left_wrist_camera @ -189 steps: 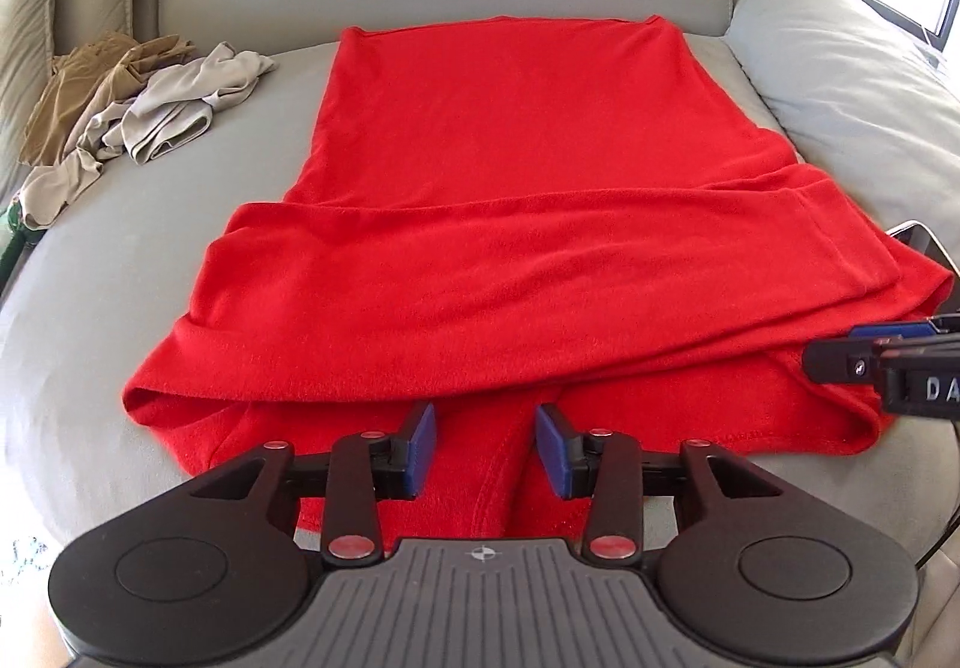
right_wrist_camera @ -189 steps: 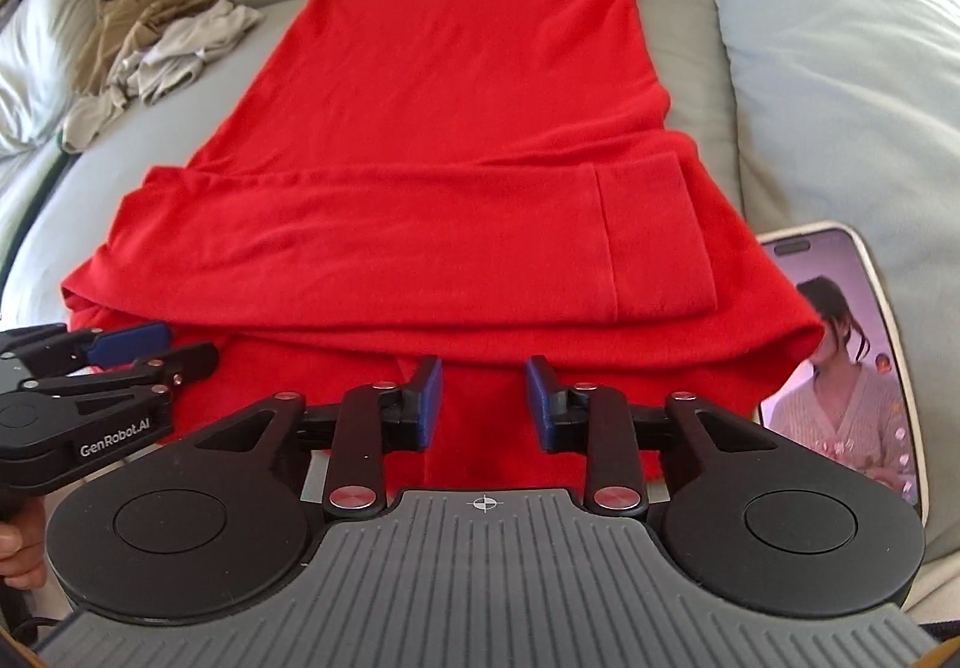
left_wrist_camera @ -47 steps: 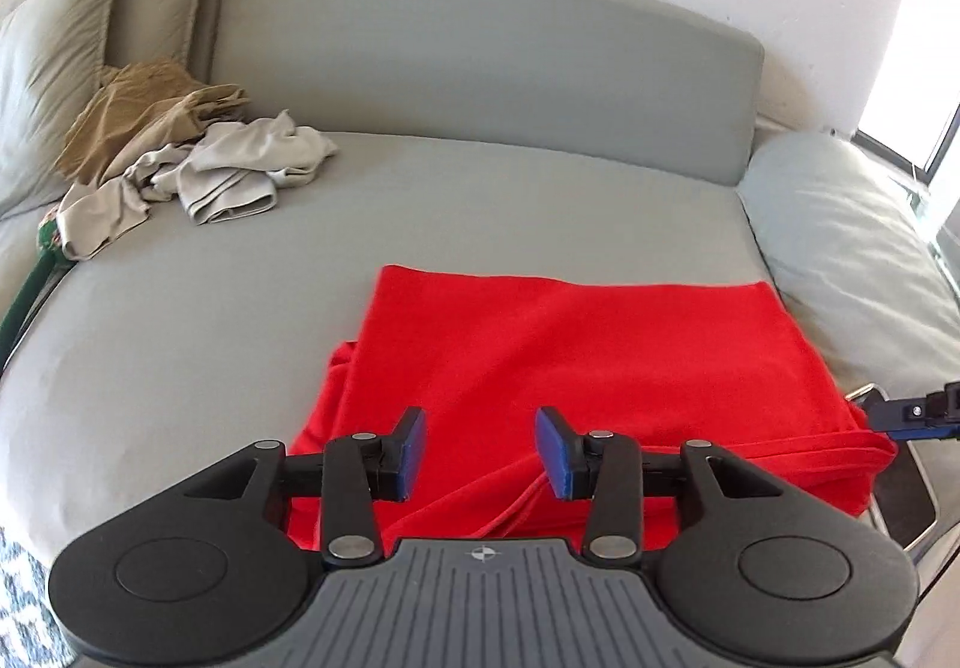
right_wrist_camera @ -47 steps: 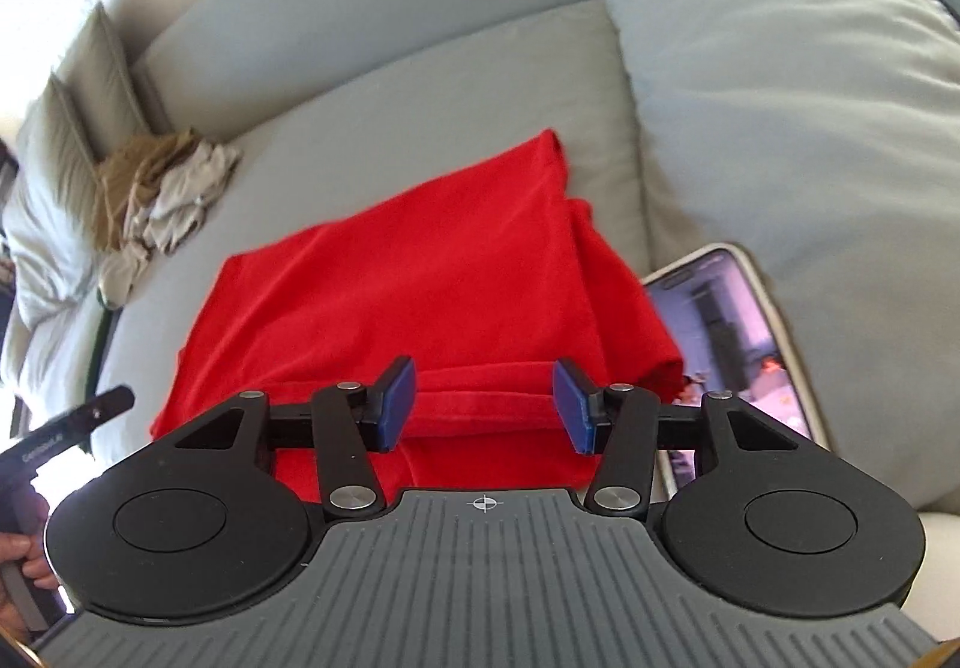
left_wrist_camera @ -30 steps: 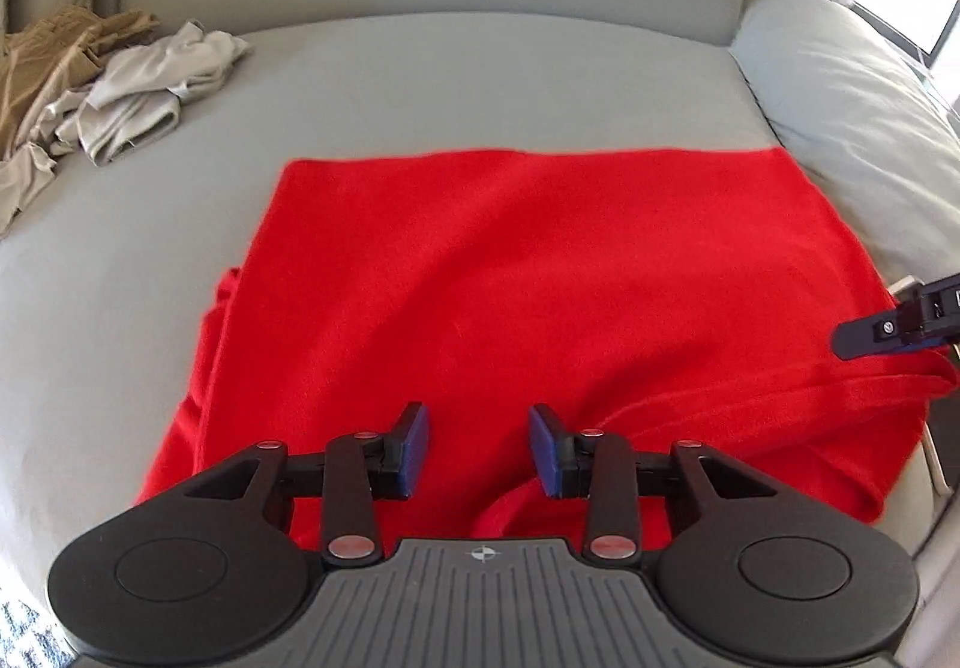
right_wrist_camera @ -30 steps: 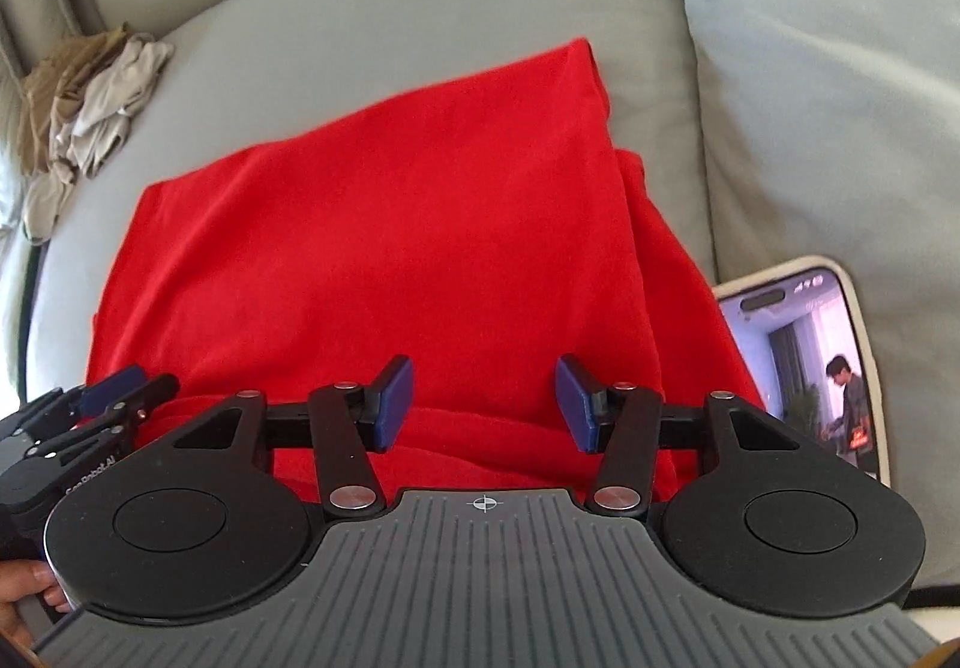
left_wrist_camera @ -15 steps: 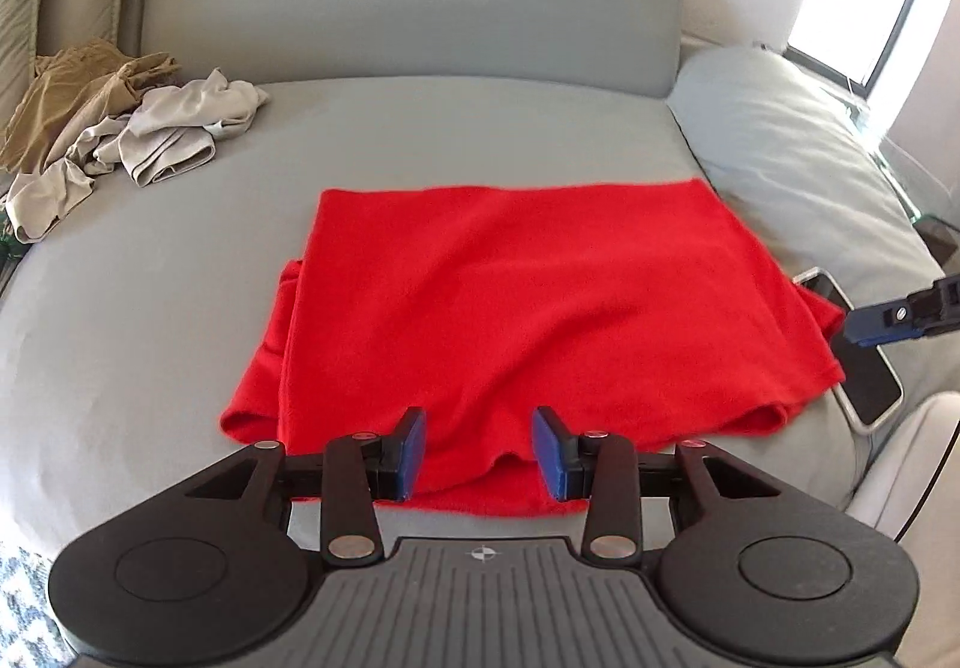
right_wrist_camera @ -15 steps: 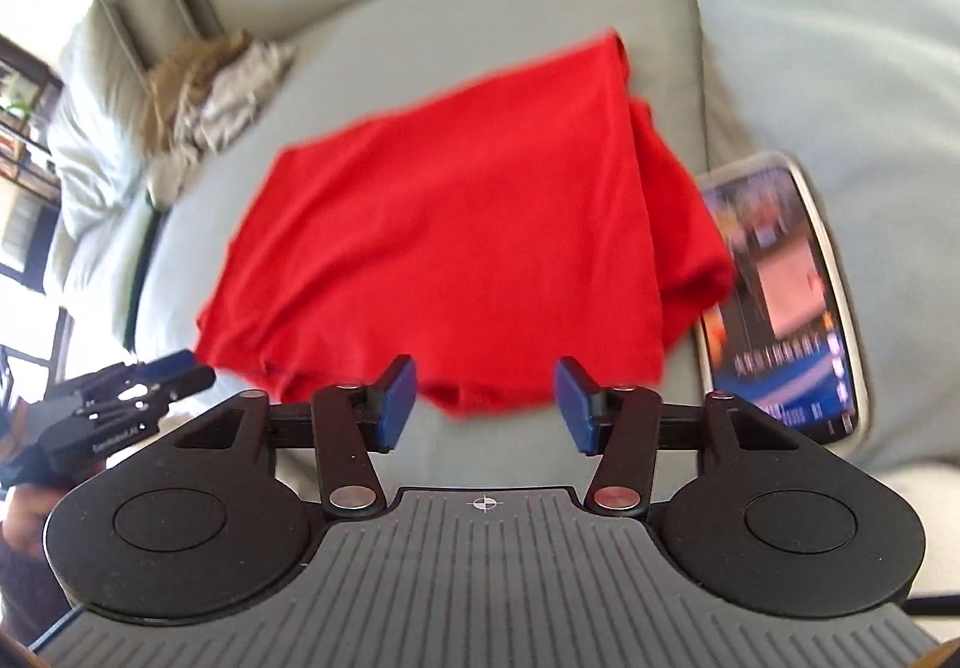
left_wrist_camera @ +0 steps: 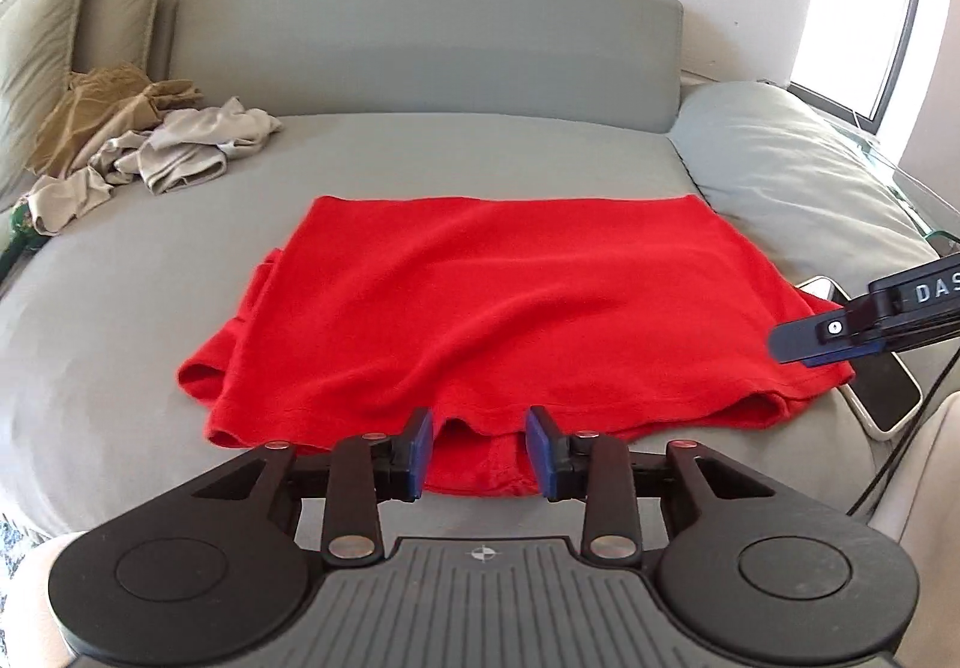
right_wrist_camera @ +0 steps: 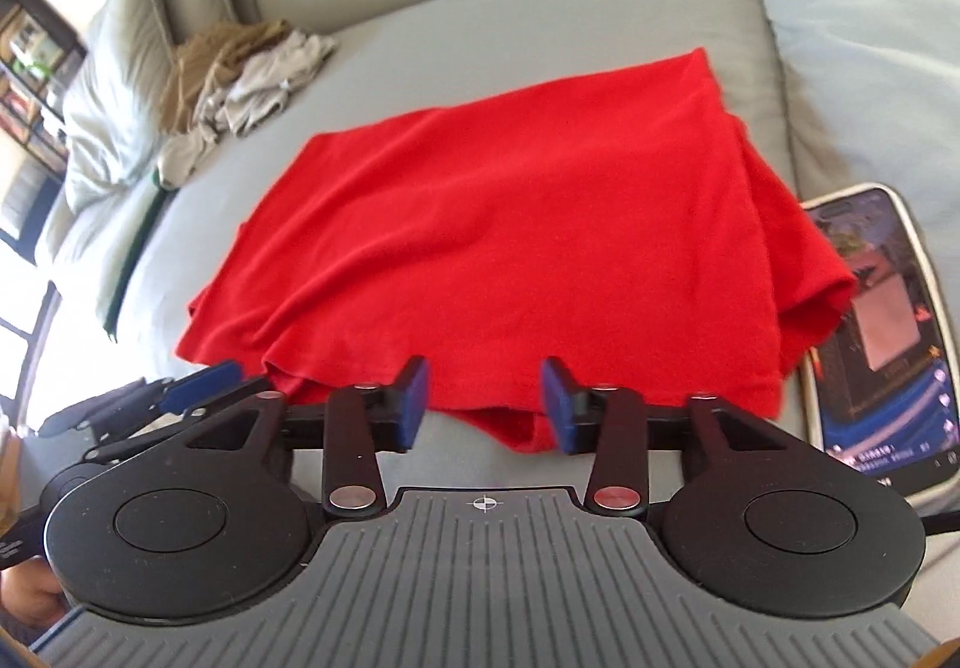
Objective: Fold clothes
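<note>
The red garment (left_wrist_camera: 498,302) lay folded into a rough rectangle on the grey sofa (left_wrist_camera: 420,170), a phone (right_wrist_camera: 882,332) just beside it. Both the left gripper (left_wrist_camera: 480,446) and right gripper (right_wrist_camera: 483,404) hung at its near edge, fingers apart, holding nothing.

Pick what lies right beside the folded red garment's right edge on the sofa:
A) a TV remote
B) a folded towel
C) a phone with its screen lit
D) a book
C: a phone with a lit screen lies on the sofa cushion against the right edge of the red garment.
</note>
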{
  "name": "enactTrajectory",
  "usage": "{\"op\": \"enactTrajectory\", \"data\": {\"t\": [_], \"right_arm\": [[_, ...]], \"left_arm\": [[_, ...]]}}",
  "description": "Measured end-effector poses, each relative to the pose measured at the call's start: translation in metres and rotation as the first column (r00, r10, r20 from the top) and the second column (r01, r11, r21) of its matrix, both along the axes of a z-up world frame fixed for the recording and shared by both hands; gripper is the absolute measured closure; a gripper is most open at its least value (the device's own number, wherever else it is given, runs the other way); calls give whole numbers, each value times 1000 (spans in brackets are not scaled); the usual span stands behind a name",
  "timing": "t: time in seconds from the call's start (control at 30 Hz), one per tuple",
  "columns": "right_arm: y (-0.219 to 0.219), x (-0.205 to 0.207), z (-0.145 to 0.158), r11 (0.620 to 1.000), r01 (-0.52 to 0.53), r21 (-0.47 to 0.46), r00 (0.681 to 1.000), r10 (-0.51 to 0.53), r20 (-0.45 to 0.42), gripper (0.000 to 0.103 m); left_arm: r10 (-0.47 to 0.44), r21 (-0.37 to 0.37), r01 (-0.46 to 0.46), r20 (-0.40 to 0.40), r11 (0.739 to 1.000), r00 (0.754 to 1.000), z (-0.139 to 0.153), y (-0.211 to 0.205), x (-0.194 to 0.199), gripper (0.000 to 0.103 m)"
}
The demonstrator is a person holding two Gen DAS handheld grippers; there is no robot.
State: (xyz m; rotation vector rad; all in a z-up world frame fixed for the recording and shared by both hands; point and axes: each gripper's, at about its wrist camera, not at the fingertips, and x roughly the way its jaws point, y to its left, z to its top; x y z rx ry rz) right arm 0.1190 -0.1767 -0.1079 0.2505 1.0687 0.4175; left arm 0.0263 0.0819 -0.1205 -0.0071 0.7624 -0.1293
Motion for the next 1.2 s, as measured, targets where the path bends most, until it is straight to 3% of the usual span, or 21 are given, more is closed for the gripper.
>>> {"op": "enactTrajectory", "data": {"t": [0.17,0.4,0.47,0.5,0.53,0.6,0.67,0.73,0.87,0.97,1.03,1.07,1.13,1.2], "right_arm": [[-10,-6,-6,999,39,32,999,-39,17,55],[-10,-5,-16,998,61,13,996,-62,63,55],[-3,-4,-18,999,34,-9,996,-33,82,59],[0,-3,-19,1000,21,-21,996,-19,91,60],[6,-3,-21,999,-4,-45,994,9,109,61],[15,-3,-25,994,-35,-102,990,49,130,66],[23,-5,-31,985,-47,-166,989,69,134,92],[31,-7,-36,971,-57,-230,987,90,136,95],[27,-14,-24,967,-51,-249,991,79,105,100],[18,-13,-26,971,-44,-236,997,59,54,100],[12,-12,-27,977,-37,-211,999,43,22,99],[9,-12,-25,982,-27,-189,1000,29,7,94],[2,-13,-19,990,-8,-144,1000,6,-10,91],[-5,-14,-12,995,7,-98,1000,-7,3,83]], "left_arm": [[-55,49,54,15,997,998,-12,-7,7,70],[-56,139,53,15,989,998,-21,-15,14,72],[-57,163,53,17,985,998,-22,-18,16,79],[-57,175,53,17,983,998,-23,-19,16,90],[-58,188,53,18,981,998,-24,-20,17,94],[-59,212,53,20,976,998,-26,-22,18,98],[-60,236,53,22,970,998,-28,-25,20,99],[-70,253,65,13,965,997,-28,-25,20,100],[-106,273,107,-19,956,994,-25,-24,18,100],[-132,287,140,-44,948,990,-23,-24,16,92],[-125,289,134,-51,948,991,-21,-22,16,76],[-112,284,121,-50,951,993,-19,-20,16,74],[-90,226,94,-29,970,996,-9,-12,14,63],[-86,99,87,-18,991,996,2,-2,16,63]]}}
